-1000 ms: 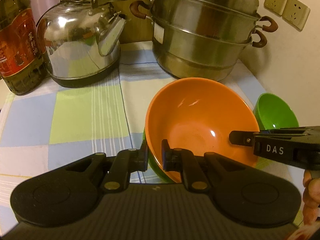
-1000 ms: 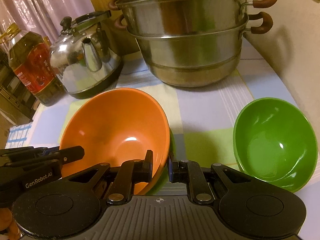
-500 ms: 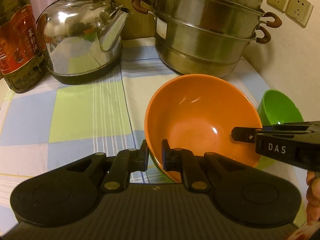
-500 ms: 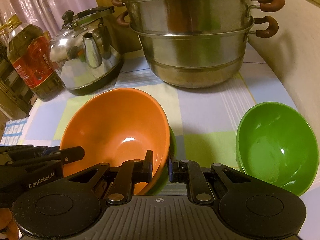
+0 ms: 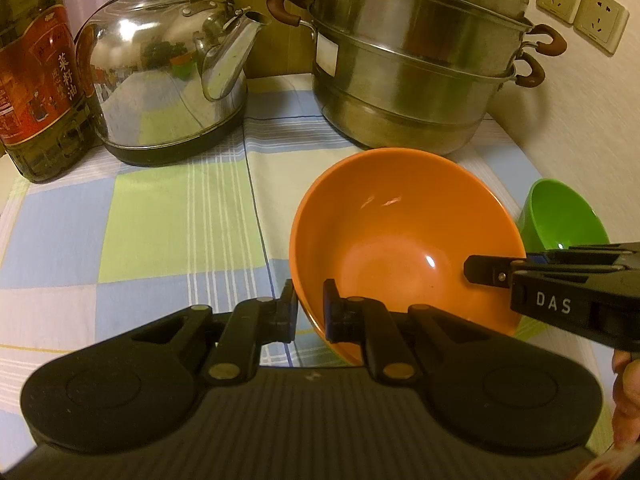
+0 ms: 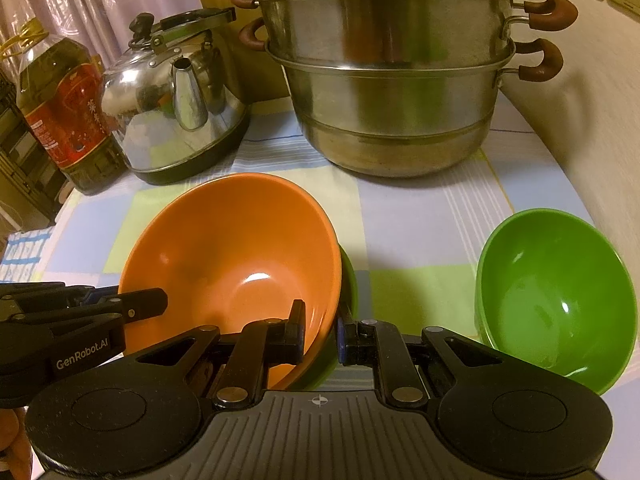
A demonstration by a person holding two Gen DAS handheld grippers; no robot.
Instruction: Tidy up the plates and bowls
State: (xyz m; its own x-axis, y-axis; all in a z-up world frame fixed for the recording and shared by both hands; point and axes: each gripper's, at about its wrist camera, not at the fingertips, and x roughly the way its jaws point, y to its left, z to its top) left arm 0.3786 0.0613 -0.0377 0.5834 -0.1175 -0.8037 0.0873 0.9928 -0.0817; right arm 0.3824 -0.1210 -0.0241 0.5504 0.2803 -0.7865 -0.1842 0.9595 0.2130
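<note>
An orange bowl (image 5: 404, 248) (image 6: 236, 256) is tilted above the checked tablecloth, gripped at both sides. My left gripper (image 5: 310, 310) is shut on its near left rim, one finger inside the bowl and one outside. My right gripper (image 6: 320, 328) is shut on the opposite rim, and it enters the left wrist view from the right (image 5: 492, 270). The left gripper (image 6: 140, 304) shows at the left of the right wrist view. The edge of a green dish (image 6: 350, 280) peeks out from under the orange bowl. A separate green bowl (image 6: 556, 300) (image 5: 560, 216) sits on the cloth to the right.
A steel kettle (image 5: 168, 80) and a stacked steel steamer pot (image 5: 412, 72) stand at the back. An oil bottle (image 5: 36, 80) is at the far left. The wall with sockets (image 5: 580, 8) runs close along the right side. A person's hand (image 5: 624, 400) holds the right gripper.
Both grippers keep their hold on the orange bowl, which has shifted only slightly. The green edge under it no longer shows in the left wrist view.
</note>
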